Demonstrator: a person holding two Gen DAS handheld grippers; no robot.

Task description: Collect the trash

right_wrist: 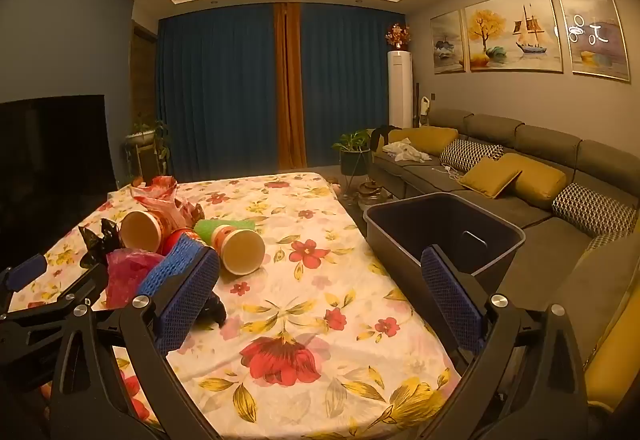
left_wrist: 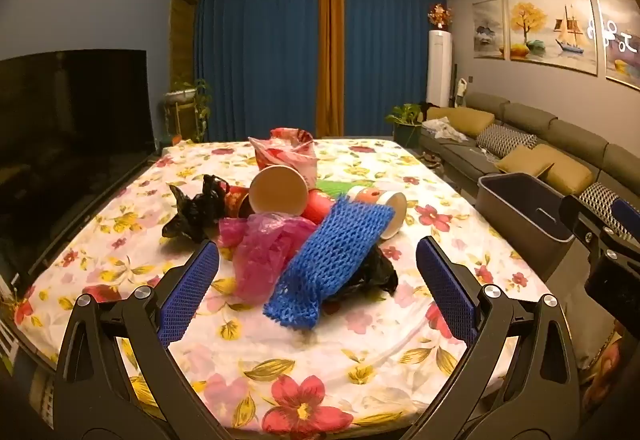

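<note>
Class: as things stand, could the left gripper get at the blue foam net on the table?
Probably yes. The left gripper is open, and the blue foam net lies on top of the trash pile straight ahead between its fingers, with nothing covering it. The black bag sits beneath it.

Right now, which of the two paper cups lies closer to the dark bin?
The paper cup beside the blue foam net, its open mouth facing the bin. The other cup lies farther left in the pile.

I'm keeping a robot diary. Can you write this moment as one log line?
left gripper: open, facing blue foam net | right gripper: open, empty | bin: beside table, looks empty | trash: on table
</note>
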